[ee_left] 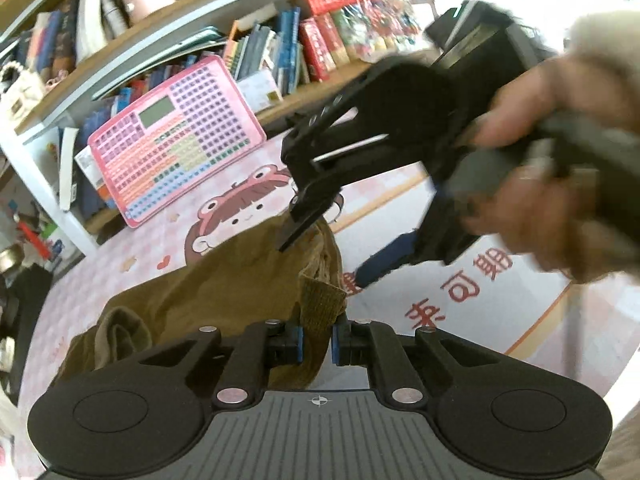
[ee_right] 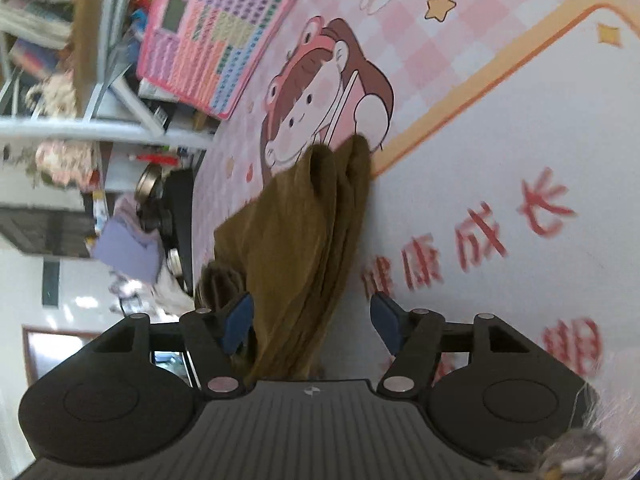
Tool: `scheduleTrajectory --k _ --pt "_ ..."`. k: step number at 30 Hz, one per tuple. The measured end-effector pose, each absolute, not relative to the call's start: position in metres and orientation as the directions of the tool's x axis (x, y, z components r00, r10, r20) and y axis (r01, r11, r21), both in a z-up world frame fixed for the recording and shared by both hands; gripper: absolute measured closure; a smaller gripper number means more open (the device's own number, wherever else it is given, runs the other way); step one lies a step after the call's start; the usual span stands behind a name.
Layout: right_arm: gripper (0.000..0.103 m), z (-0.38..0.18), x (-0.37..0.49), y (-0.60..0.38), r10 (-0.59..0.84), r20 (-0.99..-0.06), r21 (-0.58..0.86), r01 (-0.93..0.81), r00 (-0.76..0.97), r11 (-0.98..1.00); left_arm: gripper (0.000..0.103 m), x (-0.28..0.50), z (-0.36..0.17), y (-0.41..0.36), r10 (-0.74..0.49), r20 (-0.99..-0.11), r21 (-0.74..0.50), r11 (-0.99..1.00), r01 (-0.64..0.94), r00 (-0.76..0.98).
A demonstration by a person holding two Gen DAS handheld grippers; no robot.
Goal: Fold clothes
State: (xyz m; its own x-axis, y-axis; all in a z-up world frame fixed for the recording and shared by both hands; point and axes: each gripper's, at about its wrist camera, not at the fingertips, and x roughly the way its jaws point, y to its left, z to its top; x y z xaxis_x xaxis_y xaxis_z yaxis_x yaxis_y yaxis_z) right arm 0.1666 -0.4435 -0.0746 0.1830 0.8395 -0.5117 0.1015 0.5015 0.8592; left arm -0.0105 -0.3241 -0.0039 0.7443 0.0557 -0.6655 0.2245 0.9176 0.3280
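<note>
left gripper (ee_left: 316, 342): blue pads pinched on a ribbed edge of the brown garment (ee_left: 224, 292)
right gripper (ee_left: 320, 240): blurred, jaws apart above the garment, held by a hand (ee_left: 532, 168)
mat (ee_left: 460, 312): pink cartoon print, under the garment

Olive-brown garment (ee_left: 224, 284): soft matt cloth, ribbed hem. Mat (ee_right: 500, 152): smooth printed surface. Left gripper (ee_left: 317, 342): matt black plastic, blue pads.

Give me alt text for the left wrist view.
The left gripper pinches a ribbed edge of the olive-brown knit garment lying on a pink cartoon-print mat. The right gripper, held in a hand, reaches toward the cloth.
</note>
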Motion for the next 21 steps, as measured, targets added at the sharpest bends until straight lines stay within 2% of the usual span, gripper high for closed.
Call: scheduleTrajectory --k 2,4,6,8,9,10,16,21 --pt "0.046 -0.077 0.179 -0.439 0.834 -0.516 0.856 0.135 0.196 0.498 0.092 -0.014 0.003 -0.321 0.051 -0.659 0.311 0.927 0.21 0.751" --pt "0.058 -0.076 0.189 -0.436 0.827 -0.521 0.853 0.14 0.212 0.502 0.092 -0.018 0.008 -0.317 0.044 -0.656 0.288 0.938 0.196 0.754" --pt "0.061 -0.077 0.198 -0.435 0.819 -0.528 0.849 0.139 0.225 0.51 0.092 -0.022 0.013 -0.314 0.034 -0.656 0.262 0.947 0.186 0.754" --pt "0.072 -0.078 0.2 -0.439 0.815 -0.53 0.848 0.143 0.237 0.51 0.092 -0.024 0.016 -0.31 0.015 -0.659 0.227 0.957 0.181 0.752" --pt "0.083 -0.078 0.2 -0.441 0.813 -0.53 0.848 0.145 0.243 0.51 0.092 -0.024 0.016 -0.309 0.005 -0.661 0.213 0.96 0.181 0.75" --pt "0.087 -0.079 0.2 -0.443 0.811 -0.53 0.848 0.147 0.249 0.509 0.093 -0.024 0.015 -0.309 -0.005 -0.664 0.202 0.962 0.185 0.748" --pt "0.089 -0.078 0.2 -0.456 0.803 -0.523 0.852 0.155 0.286 0.5 0.093 -0.029 0.019 -0.308 -0.071 -0.649 0.149 0.965 0.217 0.758" --pt "0.089 -0.044 0.201 -0.449 0.839 -0.434 0.9 0.122 0.328 0.418 0.092 -0.037 0.04 -0.283 -0.124 -0.572 0.029 0.985 0.171 0.811"
